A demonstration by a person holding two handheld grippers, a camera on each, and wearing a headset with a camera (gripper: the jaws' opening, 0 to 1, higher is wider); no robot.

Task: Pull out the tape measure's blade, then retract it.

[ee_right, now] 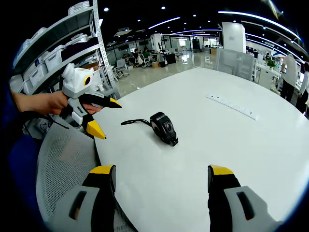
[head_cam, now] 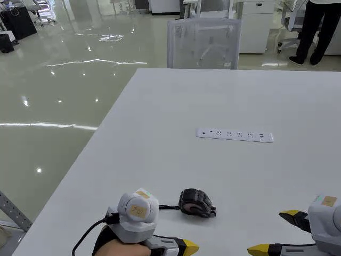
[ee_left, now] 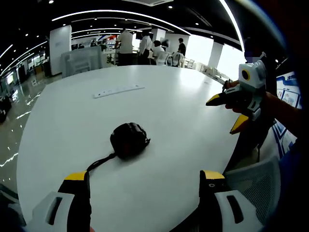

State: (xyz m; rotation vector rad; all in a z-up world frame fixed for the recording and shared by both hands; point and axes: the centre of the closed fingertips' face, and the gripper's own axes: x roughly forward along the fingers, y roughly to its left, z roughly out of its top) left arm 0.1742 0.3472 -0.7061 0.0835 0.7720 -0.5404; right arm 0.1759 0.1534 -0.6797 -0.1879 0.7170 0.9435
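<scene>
Room: open office with a glossy pale floor [head_cam: 64, 80]; a person [head_cam: 317, 26] in dark trousers stands at the far right, and metal shelving [ee_right: 63, 43] shows in the right gripper view.
Bench: white and broad [head_cam: 240, 176], with a grey mesh chair [head_cam: 202, 44] pushed up to its far edge.
Power strip: white [head_cam: 234, 135], lying flat mid-bench, well apart from everything else.
Tape measure: black case [head_cam: 196, 202] resting on the bench near the front edge, between the two tongs and touching neither; it is nearer the left ones.
Cord: thin black loop [head_cam: 168, 207] running from the case across the bench toward the left side.
Left tongs: yellow-tipped [ee_right: 107, 117], held in a hand above the bench's near-left edge, jaws spread and holding nothing; they point toward the tape measure.
Right tongs: yellow-tipped [head_cam: 274, 231], at the near-right, well apart from the tape measure, jaws spread wide and holding nothing, aimed toward the left across the bench.
</scene>
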